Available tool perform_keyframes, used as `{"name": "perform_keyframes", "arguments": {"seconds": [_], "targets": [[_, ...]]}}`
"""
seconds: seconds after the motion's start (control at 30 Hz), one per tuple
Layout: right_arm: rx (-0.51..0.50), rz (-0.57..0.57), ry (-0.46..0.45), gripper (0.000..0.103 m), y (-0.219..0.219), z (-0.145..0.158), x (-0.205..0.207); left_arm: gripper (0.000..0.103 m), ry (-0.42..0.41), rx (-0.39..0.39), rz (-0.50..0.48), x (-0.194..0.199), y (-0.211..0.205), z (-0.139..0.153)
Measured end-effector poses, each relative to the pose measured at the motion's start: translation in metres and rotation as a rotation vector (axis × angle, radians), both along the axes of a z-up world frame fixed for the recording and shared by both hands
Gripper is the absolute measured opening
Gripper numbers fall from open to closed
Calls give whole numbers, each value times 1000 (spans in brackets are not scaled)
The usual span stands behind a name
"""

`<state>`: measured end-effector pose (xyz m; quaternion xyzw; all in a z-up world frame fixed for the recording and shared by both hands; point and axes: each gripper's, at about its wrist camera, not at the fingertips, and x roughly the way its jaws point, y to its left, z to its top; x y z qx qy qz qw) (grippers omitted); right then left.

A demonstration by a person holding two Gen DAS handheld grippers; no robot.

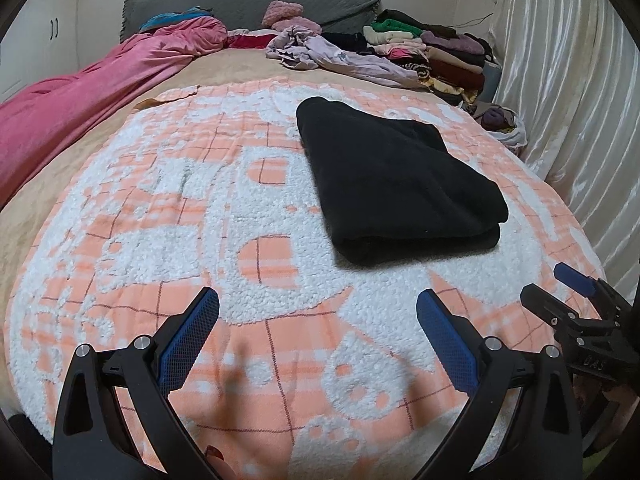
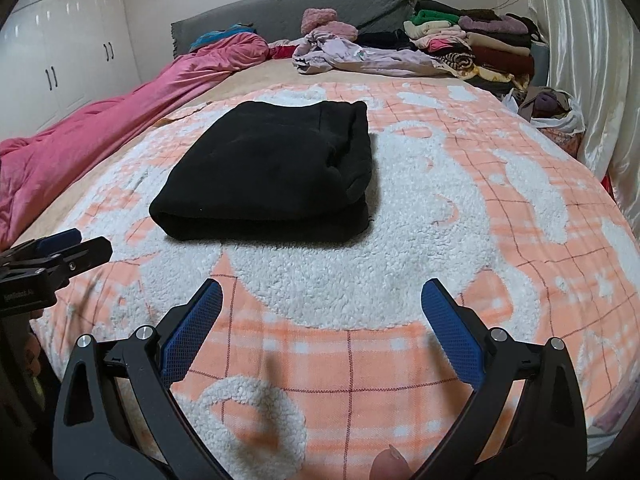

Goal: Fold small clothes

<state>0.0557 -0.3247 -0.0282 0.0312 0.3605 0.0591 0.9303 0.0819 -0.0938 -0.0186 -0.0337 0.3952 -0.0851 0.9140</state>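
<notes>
Right now the black garment (image 1: 396, 184) lies folded into a thick rectangular bundle on the orange-and-white fleece blanket (image 1: 168, 216), which is spread over the bed. In the left wrist view it sits right of centre in the middle of the frame, above and to the right of your left tool (image 1: 318, 312); in the right wrist view the black garment (image 2: 272, 176) sits left of centre, above and to the left of your right tool (image 2: 322, 304). Neither tool touches it: a stretch of blanket shows between the blue pads and the near folded edge.

Your left tool is spread wide, its two fingers far apart at the bottom of the frame, and it has hold of nothing. Your right tool is spread just as wide and is likewise empty. Each tool shows in the other's camera: the right tool (image 1: 568, 292) at the lower right edge of the left wrist view, the left tool (image 2: 68, 248) at the left edge of the right wrist view.

Further out, a pink quilt (image 1: 80, 100) runs along the left side of the frame. At the top, a crumpled lilac garment (image 1: 336, 54) lies loose before the grey headboard (image 1: 248, 4), and a stack of folded clothes (image 1: 432, 48) fills the upper right corner beside the pale curtain (image 1: 568, 92). White cupboard doors (image 2: 68, 52) stand at the upper left of the right wrist view.
</notes>
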Motion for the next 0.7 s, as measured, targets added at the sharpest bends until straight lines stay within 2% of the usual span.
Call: {"name": "perform_keyframes", "arguments": {"seconds": [0.7], "targets": [[-7, -3, -1, 94, 1, 0, -1, 99, 13, 4, 21, 2, 4, 1]]}}
